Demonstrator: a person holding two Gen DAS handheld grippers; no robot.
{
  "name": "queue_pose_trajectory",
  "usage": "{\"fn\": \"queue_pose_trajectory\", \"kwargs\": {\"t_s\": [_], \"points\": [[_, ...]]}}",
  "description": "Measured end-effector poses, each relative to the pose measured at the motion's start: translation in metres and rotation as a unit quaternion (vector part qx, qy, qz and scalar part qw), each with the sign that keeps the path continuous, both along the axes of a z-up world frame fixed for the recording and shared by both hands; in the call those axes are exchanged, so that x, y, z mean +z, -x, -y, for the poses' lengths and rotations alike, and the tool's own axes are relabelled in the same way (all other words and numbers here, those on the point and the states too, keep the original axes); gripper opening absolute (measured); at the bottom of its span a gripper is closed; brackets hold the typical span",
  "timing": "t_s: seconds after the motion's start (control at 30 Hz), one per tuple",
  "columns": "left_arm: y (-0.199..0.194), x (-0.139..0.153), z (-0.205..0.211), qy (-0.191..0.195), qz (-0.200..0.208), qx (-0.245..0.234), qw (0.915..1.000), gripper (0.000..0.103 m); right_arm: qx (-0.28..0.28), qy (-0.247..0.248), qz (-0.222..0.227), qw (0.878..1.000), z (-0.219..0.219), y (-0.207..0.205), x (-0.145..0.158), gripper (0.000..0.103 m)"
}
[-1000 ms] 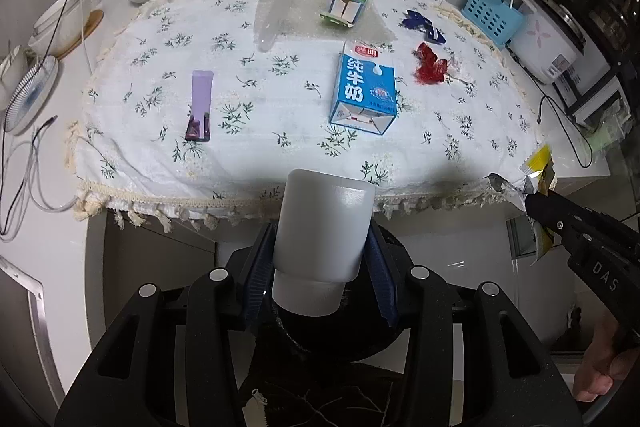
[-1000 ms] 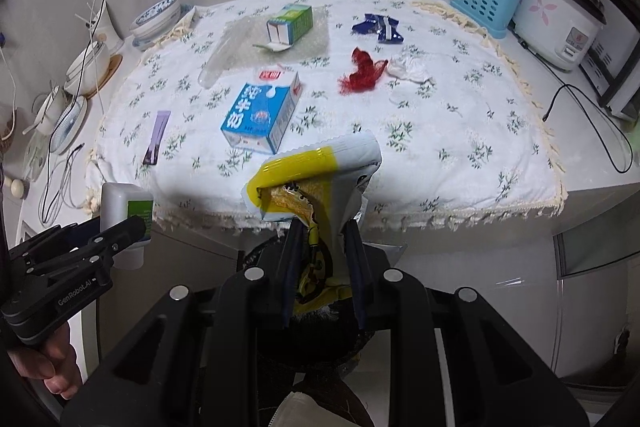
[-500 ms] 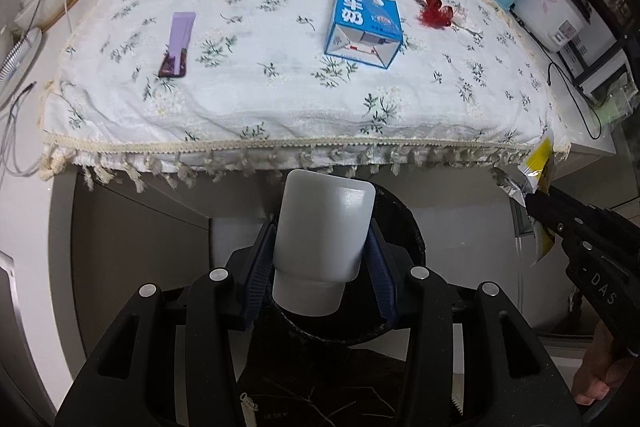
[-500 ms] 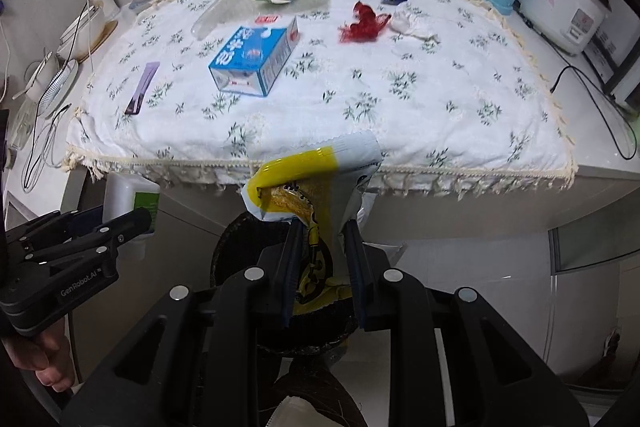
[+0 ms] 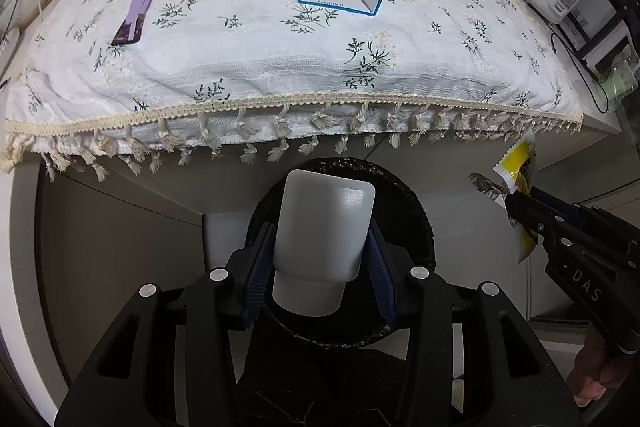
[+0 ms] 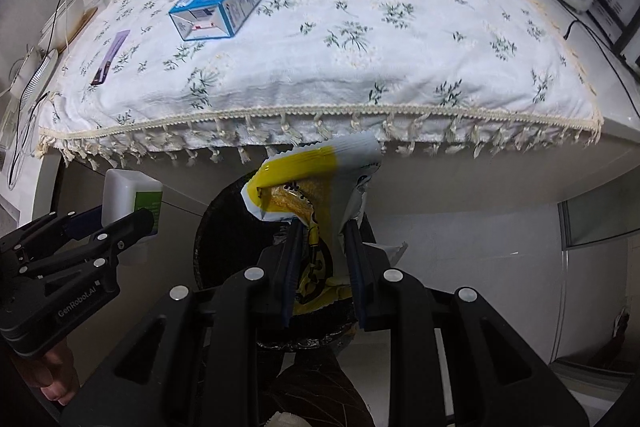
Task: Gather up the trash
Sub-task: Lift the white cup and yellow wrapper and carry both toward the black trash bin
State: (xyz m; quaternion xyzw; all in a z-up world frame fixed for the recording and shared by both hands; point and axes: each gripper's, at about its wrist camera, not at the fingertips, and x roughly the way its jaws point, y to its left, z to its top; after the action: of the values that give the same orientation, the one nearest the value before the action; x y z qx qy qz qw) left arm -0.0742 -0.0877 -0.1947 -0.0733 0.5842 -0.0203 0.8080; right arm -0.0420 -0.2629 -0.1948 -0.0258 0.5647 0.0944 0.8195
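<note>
Left wrist view: left gripper (image 5: 322, 259) fingers clamped on a white plastic bottle (image 5: 325, 231), held over the black bin (image 5: 416, 227) at 6 o'clock below the surface (image 5: 280, 75) edge. Bottle looked rigid, light, smooth; the grip across its flat sides seemed secure. Right gripper (image 6: 322, 263) fingers were pinched on a yellow snack wrapper (image 6: 316, 183): thin, floppy, slippery film, best gripped mid-body.
</note>
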Motion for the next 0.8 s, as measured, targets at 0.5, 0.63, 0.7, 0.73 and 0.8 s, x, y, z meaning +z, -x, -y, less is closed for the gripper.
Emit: {"fn": "queue_pose_trajectory", "kwargs": {"t_s": [0.5,0.63,0.7,0.73,0.8], "points": [[0.001,-0.046,0.011,-0.022,-0.023,-0.001,0.9995,0.044,-0.012,0.013,-0.017,1.0,0.012,0.002,-0.034,0.021],[0.002,-0.054,0.017,-0.022,-0.028,-0.001,0.9994,0.044,-0.017,0.016,-0.02,1.0,0.019,0.009,-0.036,0.021],[0.003,-0.054,0.02,-0.024,-0.025,-0.002,0.9994,0.044,-0.019,0.017,-0.017,1.0,0.023,0.012,-0.034,0.021],[0.003,-0.053,0.02,-0.022,-0.024,-0.002,0.9995,0.044,-0.02,0.015,-0.016,1.0,0.027,0.015,-0.033,0.021],[0.002,-0.054,0.024,-0.018,-0.021,-0.004,0.9996,0.044,-0.025,0.012,-0.014,1.0,0.033,0.019,-0.031,0.021]]}}
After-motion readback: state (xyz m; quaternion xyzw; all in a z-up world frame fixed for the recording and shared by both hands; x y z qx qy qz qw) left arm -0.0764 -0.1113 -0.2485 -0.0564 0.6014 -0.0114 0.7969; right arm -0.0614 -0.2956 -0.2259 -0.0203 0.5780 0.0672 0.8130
